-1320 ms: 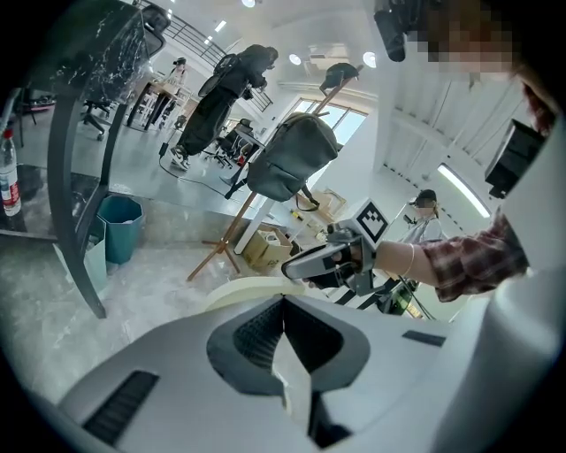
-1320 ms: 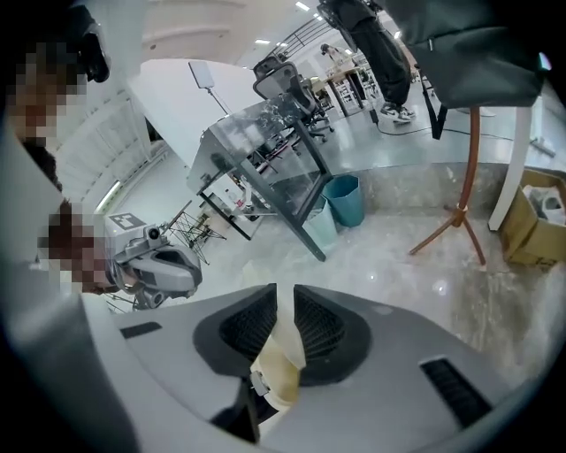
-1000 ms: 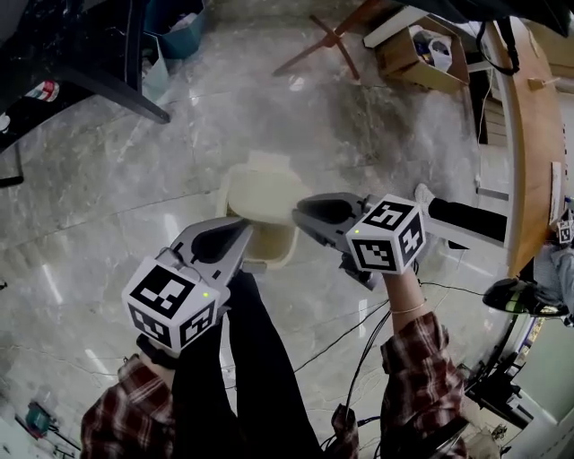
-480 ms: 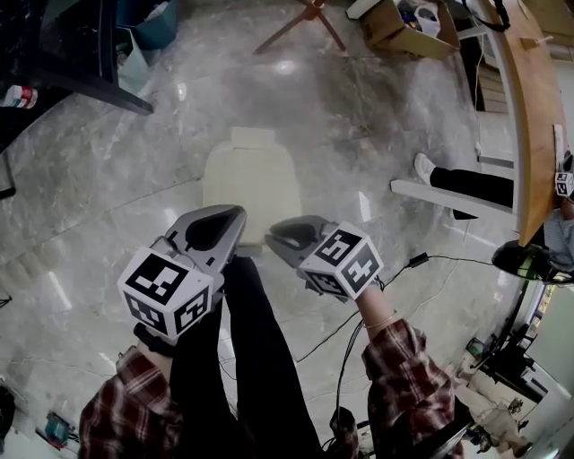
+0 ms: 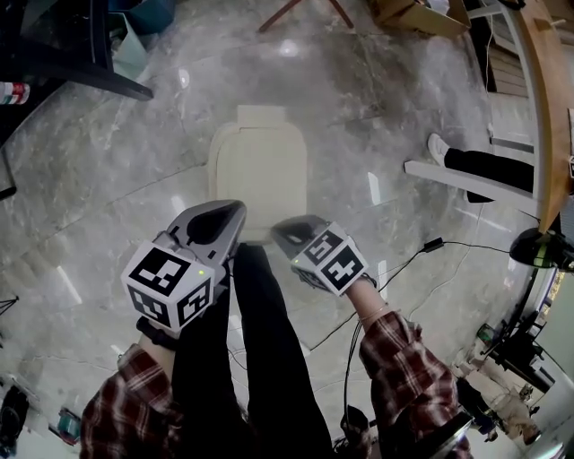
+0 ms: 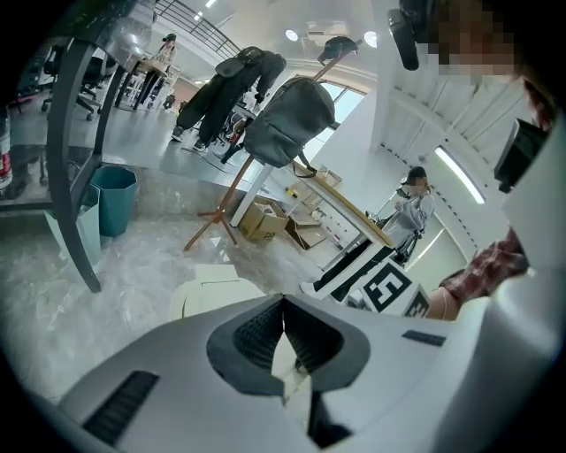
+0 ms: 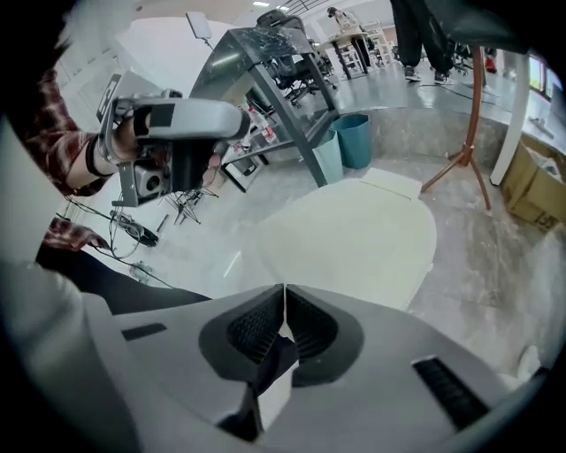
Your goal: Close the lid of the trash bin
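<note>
The cream trash bin (image 5: 258,166) stands on the marble floor with its lid lying flat on top, hinge tab at the far side. My left gripper (image 5: 236,212) is shut and empty, just short of the bin's near left edge. My right gripper (image 5: 279,231) is also shut and empty, at the near right edge. The left gripper view shows the bin (image 6: 210,289) beyond the closed tips of the left gripper (image 6: 283,301). In the right gripper view the lid (image 7: 354,237) fills the middle, past the right gripper (image 7: 285,288). Nothing touches the lid.
The person's dark-trousered legs (image 5: 260,341) stand right behind the bin. A black table leg (image 5: 85,76) and teal bin (image 5: 148,13) sit far left. A seated person's leg and white shoe (image 5: 439,148), a wooden table (image 5: 547,99) and floor cables (image 5: 421,255) lie to the right.
The bin lid has gone from raised to flat on the bin. Both grippers have drawn back toward the person's legs, the right one off the bin's top.
</note>
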{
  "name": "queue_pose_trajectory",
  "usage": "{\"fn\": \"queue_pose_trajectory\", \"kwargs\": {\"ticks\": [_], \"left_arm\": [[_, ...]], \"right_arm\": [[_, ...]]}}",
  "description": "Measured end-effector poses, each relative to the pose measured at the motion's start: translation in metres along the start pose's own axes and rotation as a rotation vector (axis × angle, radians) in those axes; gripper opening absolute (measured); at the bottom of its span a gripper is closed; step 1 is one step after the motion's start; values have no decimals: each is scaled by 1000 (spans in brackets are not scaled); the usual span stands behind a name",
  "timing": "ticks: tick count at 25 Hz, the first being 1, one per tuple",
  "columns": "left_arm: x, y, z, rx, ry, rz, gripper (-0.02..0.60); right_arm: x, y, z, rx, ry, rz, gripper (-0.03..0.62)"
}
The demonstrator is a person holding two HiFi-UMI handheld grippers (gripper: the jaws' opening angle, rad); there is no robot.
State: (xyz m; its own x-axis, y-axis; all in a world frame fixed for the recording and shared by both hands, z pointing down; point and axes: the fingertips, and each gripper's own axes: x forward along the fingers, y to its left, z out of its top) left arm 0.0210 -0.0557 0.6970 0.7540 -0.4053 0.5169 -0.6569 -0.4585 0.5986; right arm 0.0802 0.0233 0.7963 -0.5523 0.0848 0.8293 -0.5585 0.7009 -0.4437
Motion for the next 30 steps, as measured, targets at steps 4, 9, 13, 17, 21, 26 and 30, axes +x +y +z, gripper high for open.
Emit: {"fn": "queue_pose_trajectory", "kwargs": {"ticks": [4, 9, 13, 17, 21, 26, 30], "left_arm": [[-2, 6, -2, 3, -5, 6, 12], [-5, 14, -5, 5, -5, 21, 12], [-9, 17, -7, 4, -5, 25, 12], [-13, 20, -5, 3, -6, 24, 12], [-13, 22, -5, 4, -6, 25, 12], [-15, 24, -2, 8, -10, 24, 11], [-19, 23, 0, 18, -6, 23, 12]], "right_arm": [[18, -6, -14, -31, 25, -52, 15], [37, -13, -25, -15, 49, -93, 15], [47, -17, -31, -6, 72, -117, 15], [52, -18, -31, -14, 86, -128, 14], [53, -19, -33, -30, 96, -144, 14], [57, -21, -34, -10, 104, -155, 14], [58, -20, -35, -1, 107, -158, 14]]}}
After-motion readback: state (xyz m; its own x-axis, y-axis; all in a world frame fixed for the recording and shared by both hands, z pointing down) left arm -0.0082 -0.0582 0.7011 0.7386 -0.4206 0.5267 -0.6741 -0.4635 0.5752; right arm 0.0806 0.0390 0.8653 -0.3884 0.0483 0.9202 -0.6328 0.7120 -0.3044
